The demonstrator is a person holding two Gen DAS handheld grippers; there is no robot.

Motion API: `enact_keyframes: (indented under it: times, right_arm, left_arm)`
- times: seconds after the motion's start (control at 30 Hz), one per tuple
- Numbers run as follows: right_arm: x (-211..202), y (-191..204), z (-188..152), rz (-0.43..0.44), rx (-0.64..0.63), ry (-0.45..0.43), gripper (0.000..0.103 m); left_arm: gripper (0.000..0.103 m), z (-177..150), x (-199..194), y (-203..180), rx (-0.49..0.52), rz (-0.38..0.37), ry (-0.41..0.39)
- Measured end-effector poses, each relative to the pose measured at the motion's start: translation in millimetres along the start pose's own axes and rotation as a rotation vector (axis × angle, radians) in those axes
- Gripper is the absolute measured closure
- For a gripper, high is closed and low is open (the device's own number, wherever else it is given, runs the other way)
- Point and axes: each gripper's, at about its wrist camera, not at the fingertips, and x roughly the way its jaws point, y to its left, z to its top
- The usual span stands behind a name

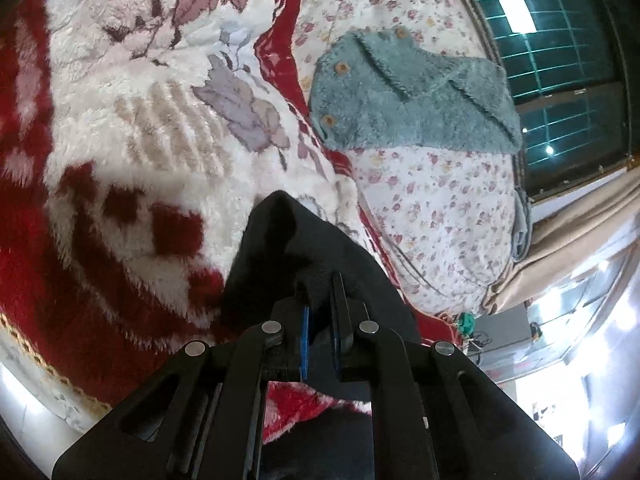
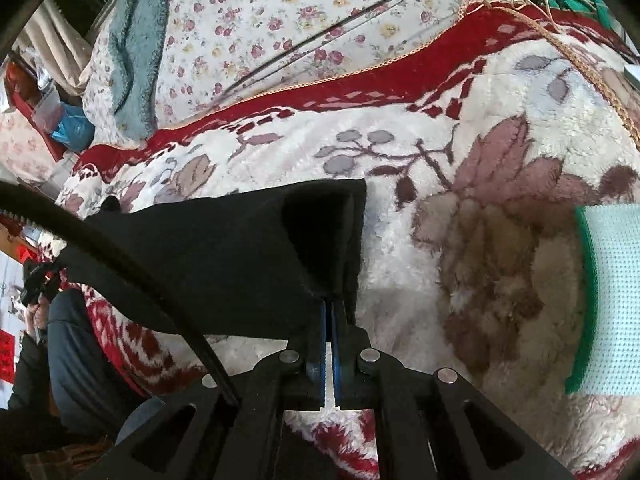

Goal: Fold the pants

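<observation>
The black pants (image 1: 304, 248) drape over my left gripper (image 1: 320, 292), which is shut on a bunch of their cloth just above the fluffy red and white blanket (image 1: 132, 128). In the right wrist view the same black pants (image 2: 240, 252) stretch leftward as a taut band, and my right gripper (image 2: 329, 308) is shut on their folded edge. The fabric hides both grippers' fingertips. The pants hang low over the blanket (image 2: 480, 168) between the two grippers.
A teal fleece garment with wooden buttons (image 1: 408, 92) lies on the floral sheet (image 1: 432, 216) beyond the blanket. A white and green knitted item (image 2: 608, 300) rests on the blanket at the right. A person's arm in a dark sleeve (image 2: 60, 352) shows low at the left.
</observation>
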Motion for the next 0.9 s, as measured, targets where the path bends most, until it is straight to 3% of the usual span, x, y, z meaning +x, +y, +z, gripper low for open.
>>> enact_keyframes:
  times: [0.2,0.3,0.33,0.37,0.43,0.53,0.67,0.8,0.9]
  right_arm:
    - [6.4,-27.9,-10.4,-0.059,0.083,0.015,0.101]
    - [-3.5,-26.0,-9.6,-0.107,0.089,-0.008,0.101]
    - [-8.7,-21.9,-6.8,-0.143,0.074,-0.022,0.101]
    - [-17.6,-14.0,-1.8,-0.194,0.048,-0.052,0.101]
    - [-30.1,1.7,8.5,-0.229,0.017,-0.103,0.101]
    - [-49.9,33.0,28.2,-0.153,0.030,-0.197,0.098]
    - [-46.1,93.9,49.3,-0.037,0.015,-0.242,0.098]
    - [-25.4,138.5,48.7,0.044,-0.057,-0.223,0.098]
    - [-2.1,144.0,41.4,0.046,-0.070,-0.182,0.098]
  left_arm:
    - [0.093,-13.9,-26.5,20.8,-0.111,-0.141,-0.058]
    - [0.073,-15.7,-52.4,35.9,-0.251,-0.253,-0.171]
    - [0.055,-14.8,-62.1,38.8,-0.294,-0.275,-0.218]
    - [0.043,-13.6,-69.2,38.5,-0.311,-0.280,-0.248]
    - [0.041,-4.9,-74.4,28.0,-0.298,-0.301,-0.266]
    - [0.034,17.4,-46.4,-4.6,-0.255,-0.277,-0.142]
    - [0.034,28.9,10.5,-29.8,-0.217,-0.102,-0.017]
    - [0.034,-10.1,53.7,-33.6,-0.200,-0.097,0.274]
    - [0.034,-6.3,46.7,-31.6,-0.223,-0.130,0.254]
